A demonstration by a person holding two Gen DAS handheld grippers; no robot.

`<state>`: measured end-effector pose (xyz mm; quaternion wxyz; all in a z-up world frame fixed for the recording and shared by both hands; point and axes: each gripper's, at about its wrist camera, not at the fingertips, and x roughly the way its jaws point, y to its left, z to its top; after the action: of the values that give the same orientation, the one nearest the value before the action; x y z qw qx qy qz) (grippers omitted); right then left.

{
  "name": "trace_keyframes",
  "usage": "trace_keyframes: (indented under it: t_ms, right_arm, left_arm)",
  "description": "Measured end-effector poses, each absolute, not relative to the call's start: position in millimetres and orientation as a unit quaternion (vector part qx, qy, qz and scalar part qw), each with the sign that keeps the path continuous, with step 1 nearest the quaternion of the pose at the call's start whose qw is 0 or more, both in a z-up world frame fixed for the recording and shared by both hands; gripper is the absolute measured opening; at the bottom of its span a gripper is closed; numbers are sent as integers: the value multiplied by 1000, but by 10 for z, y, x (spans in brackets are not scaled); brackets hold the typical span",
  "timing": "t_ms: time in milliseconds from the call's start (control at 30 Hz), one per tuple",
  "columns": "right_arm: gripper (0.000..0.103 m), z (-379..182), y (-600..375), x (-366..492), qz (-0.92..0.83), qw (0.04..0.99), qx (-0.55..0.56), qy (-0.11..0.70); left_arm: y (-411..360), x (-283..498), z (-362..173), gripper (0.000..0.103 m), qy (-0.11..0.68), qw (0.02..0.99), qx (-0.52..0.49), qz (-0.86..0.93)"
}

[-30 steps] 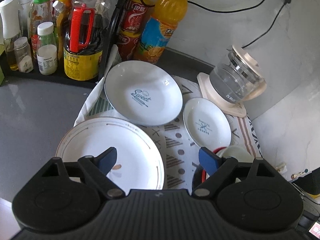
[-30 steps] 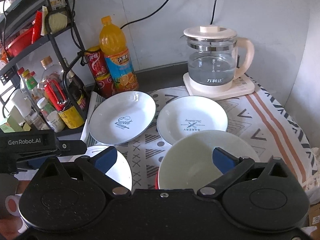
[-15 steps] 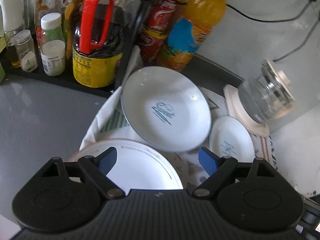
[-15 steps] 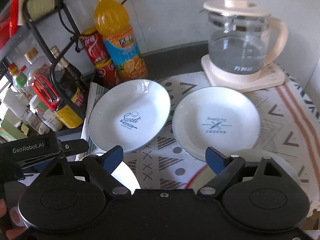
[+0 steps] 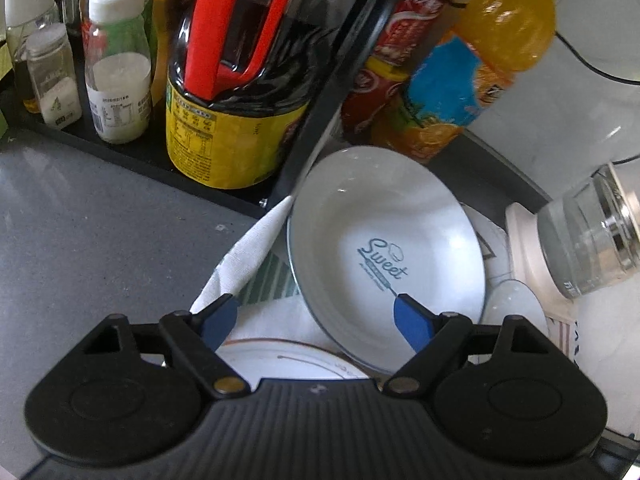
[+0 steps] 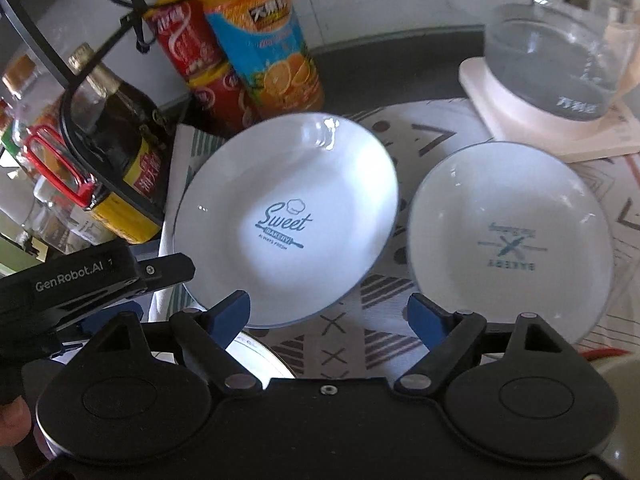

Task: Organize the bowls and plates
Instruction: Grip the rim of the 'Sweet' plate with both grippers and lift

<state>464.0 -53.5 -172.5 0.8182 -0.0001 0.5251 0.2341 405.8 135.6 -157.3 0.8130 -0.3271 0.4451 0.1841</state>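
The left gripper hangs with its blue-tipped fingers spread wide and nothing between them, low over the near edge of the "Sweet" plate, a shallow white dish with blue lettering in its well. Its right fingertip overlaps the plate's near rim in the left wrist view, though contact cannot be judged. That plate sits on the patterned cloth, close to the foot of the black rack that holds a large dark sauce bottle with a red handle and some small jars. Behind the plate stand an orange drink bottle and stacked red cans. In the right wrist view, the right gripper is likewise wide apart and empty, poised above the cloth between the "Sweet" plate and a second white plate with a crossed-utensil mark, which lies just to the right; the two plates are near each other but not touching. A gold-rimmed plate shows partly beneath the left gripper's body, its far edge close to the "Sweet" plate. A glass kettle rests on its cream base at the far right corner of the cloth. The left gripper's black body enters the right wrist view from the left.
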Motion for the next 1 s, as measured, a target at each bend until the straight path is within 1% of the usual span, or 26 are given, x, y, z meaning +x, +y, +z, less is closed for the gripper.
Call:
trace_keyframes:
  t_ms: [67, 133, 167, 200, 233, 300, 367, 433, 467, 533, 567, 600, 767, 900, 1000]
  right_arm:
    - [84, -1775, -491, 4671, 232, 814, 1, 533]
    - [79, -1833, -479, 4701, 228, 809, 5, 542]
    - [74, -1863, -476, 4720, 224, 806, 6, 547]
    - [71, -1896, -474, 4741, 220, 804, 7, 552]
    - [71, -1930, -482, 4758, 214, 802, 10, 558]
    - [65, -2003, -486, 4806, 206, 796, 20, 569]
    - [61, -2082, -504, 4853, 202, 790, 35, 577]
    - [57, -2150, -512, 4900, 204, 785, 55, 583]
    - [54, -2183, -511, 4921, 202, 782, 62, 586]
    - [45, -2234, -499, 4955, 202, 782, 73, 586]
    - [34, -2239, -485, 4963, 202, 785, 70, 581]
    - [26, -2245, -470, 4973, 208, 785, 71, 579]
    - [22, -2295, -473, 5002, 202, 787, 87, 576]
    - [16, -2210, -543, 4958, 213, 796, 95, 559]
    - [16, -2085, -542, 4905, 222, 806, 78, 543]
  left_arm:
    - [1364, 4083, -1611, 83, 446, 811, -329, 185]
    - [1370, 4108, -1658, 78, 447, 810, -331, 184]
    - [1370, 4126, -1684, 76, 449, 809, -332, 183]
    - [1367, 4146, -1708, 74, 450, 808, -333, 182]
    - [1365, 4166, -1732, 70, 451, 807, -335, 182]
    - [1366, 4201, -1799, 65, 454, 805, -337, 180]
    - [1365, 4228, -1869, 62, 458, 802, -340, 179]
    - [1377, 4251, -1950, 54, 464, 796, -344, 182]
    - [1385, 4260, -1992, 52, 467, 792, -347, 183]
    - [1400, 4272, -2063, 42, 472, 788, -351, 185]
    - [1404, 4277, -2090, 40, 472, 788, -350, 186]
    - [1402, 4284, -2098, 37, 469, 790, -347, 187]
    - [1416, 4357, -2149, 16, 469, 792, -346, 181]
    - [1416, 4336, -2135, 15, 462, 794, -353, 176]
    - [1429, 4289, -2091, 14, 450, 805, -348, 169]
